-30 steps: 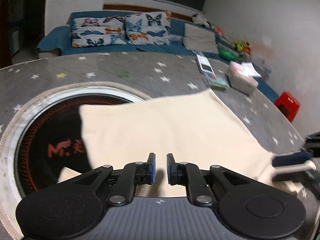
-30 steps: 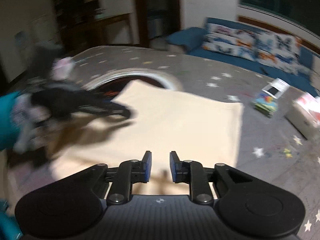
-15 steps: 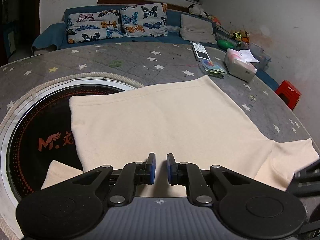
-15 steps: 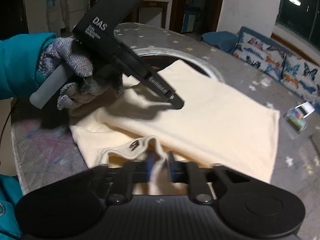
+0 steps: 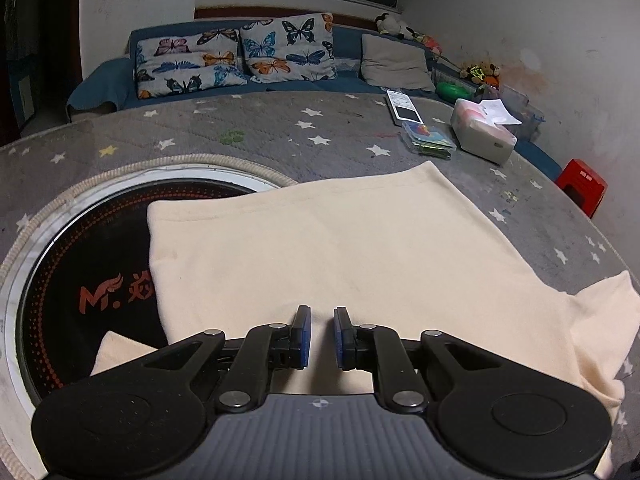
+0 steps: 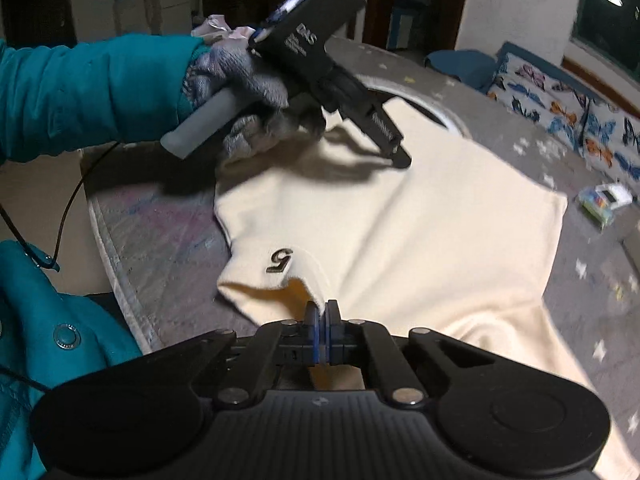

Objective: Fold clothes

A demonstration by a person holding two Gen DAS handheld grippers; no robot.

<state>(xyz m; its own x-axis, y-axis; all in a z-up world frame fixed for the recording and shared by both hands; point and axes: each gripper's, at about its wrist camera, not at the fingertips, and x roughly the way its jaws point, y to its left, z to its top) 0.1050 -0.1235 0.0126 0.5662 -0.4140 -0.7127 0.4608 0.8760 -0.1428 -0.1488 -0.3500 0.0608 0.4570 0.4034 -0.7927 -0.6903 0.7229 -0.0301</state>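
- While the cream T-shirt (image 5: 340, 248) lies flat on the star-patterned grey table (image 5: 280, 132), partly over a round black inset (image 5: 80, 264), the right gripper (image 6: 322, 322) has its jaws clamped on the collar edge.
- Left gripper (image 5: 322, 336), jaws slightly apart on nothing, hovers above the shirt.
- Tissue box (image 5: 482, 136), remote (image 5: 402, 106) and card case (image 5: 428, 140) sit beyond the hem, well apart.

The cream shirt (image 5: 360, 248) is soft, matt knit cloth. Under it, the counter (image 5: 280, 132) wears a grey quilted fabric cover with printed stars, around a glossy black glass disc (image 5: 80, 280). The left gripper (image 5: 319, 336) is matt black plastic with bright metal rivets.
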